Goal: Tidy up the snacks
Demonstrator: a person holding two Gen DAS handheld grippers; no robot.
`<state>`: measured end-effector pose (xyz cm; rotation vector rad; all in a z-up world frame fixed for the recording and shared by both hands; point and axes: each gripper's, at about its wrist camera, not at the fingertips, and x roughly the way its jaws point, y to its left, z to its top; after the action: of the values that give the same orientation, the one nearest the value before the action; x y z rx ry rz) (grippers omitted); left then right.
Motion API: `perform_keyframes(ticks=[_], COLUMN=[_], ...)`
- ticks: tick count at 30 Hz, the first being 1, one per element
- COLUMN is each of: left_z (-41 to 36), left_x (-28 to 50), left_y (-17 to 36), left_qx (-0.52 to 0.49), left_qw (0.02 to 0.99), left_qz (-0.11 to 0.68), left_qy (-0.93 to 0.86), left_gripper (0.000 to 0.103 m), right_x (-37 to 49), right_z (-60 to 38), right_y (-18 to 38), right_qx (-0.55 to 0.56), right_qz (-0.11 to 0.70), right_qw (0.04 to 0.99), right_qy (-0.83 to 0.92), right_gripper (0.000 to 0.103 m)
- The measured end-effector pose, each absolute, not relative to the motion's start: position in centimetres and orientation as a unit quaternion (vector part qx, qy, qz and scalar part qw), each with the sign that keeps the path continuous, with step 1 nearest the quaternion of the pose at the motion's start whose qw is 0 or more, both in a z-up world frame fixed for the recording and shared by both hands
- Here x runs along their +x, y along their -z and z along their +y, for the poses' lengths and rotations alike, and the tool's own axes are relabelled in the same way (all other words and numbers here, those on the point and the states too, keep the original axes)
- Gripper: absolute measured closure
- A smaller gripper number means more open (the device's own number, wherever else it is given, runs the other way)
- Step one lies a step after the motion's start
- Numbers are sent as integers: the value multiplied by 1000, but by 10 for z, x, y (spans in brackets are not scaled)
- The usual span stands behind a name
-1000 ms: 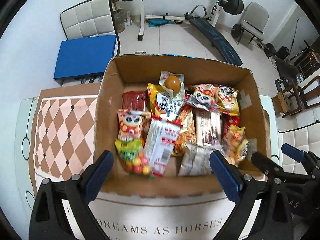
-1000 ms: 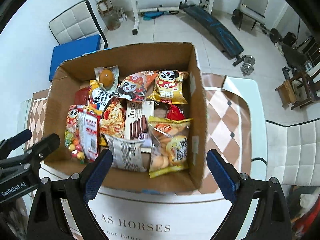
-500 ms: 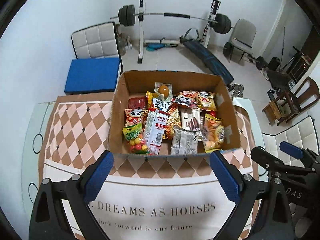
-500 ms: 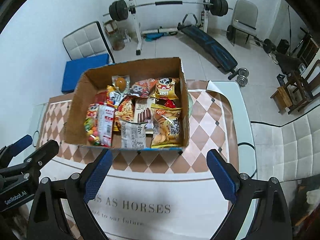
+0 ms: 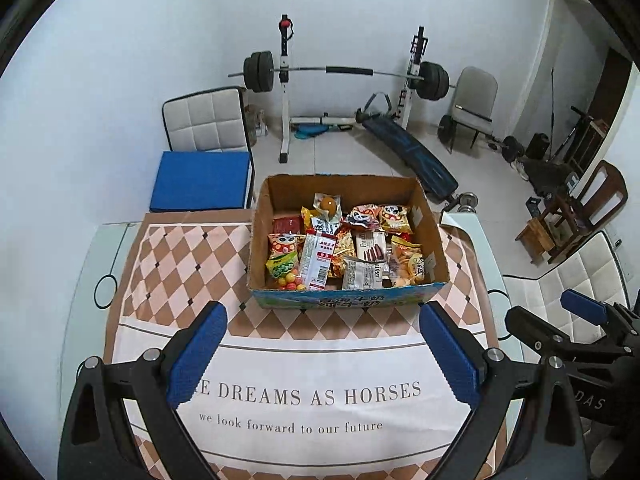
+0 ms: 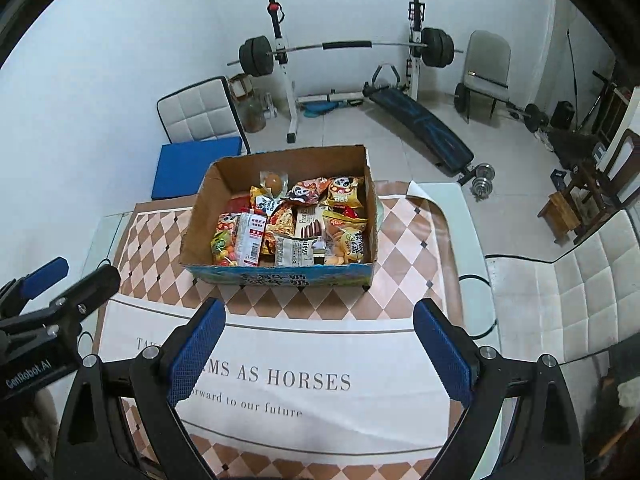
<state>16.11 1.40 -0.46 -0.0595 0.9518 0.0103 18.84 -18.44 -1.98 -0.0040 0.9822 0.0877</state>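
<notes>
Brown cardboard is forming the open box (image 5: 434, 240) that is holding the snacks, and it is sitting on the table ahead of both grippers, well beyond their blue fingertips. The left gripper (image 5: 322, 354) is hovering over the tablecloth (image 5: 168, 248) with its two fingers wide apart and nothing between them. The right gripper (image 6: 318, 354) is hovering in the same way, fingers spread wide and empty, just to the right of the left one; each tool is showing at the edge of the other's view.

Inside the box many packets are lying close together and partly overlapping. At the far wall a clear pack with a brown egg (image 5: 326, 203) is resting. Two panda bags (image 5: 394, 217) are lying beside it, toward the right. Nearer to the grippers, a white and red packet (image 5: 318, 258) is lying next to a bag of coloured candy balls (image 5: 286, 276) at the left corner. A grey wafer pack (image 5: 364, 274) is in the near middle, and a yellow biscuit bag (image 5: 408, 264) is at the near right corner.

The cloth under the grippers is carrying printed words, and its chequered part is lying around the box.
</notes>
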Motion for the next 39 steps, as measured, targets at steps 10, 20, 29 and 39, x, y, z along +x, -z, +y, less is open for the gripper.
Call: perform_keyframes(ticks=[10, 20, 29, 39], left_z=[16, 17, 18, 20], left_x=[122, 97, 111, 142], left_y=[-24, -34, -29, -12], left_qx=[-36, -42, -26, -21], left_qw=[897, 901, 914, 920], left_qz=[441, 431, 405, 391], left_qy=[-4, -6, -14, -31], left_gripper=[4, 4, 2, 2], right_x=[134, 99, 112, 153], right_z=[-186, -183, -187, -186], right_y=[-26, -48, -38, -27], right_qx=[-8, -19, -23, -21], right_qz=[437, 426, 407, 394], right_qw=[899, 904, 913, 919], right_qy=[-43, -42, -13, 10], right_gripper=[6, 6, 2, 1])
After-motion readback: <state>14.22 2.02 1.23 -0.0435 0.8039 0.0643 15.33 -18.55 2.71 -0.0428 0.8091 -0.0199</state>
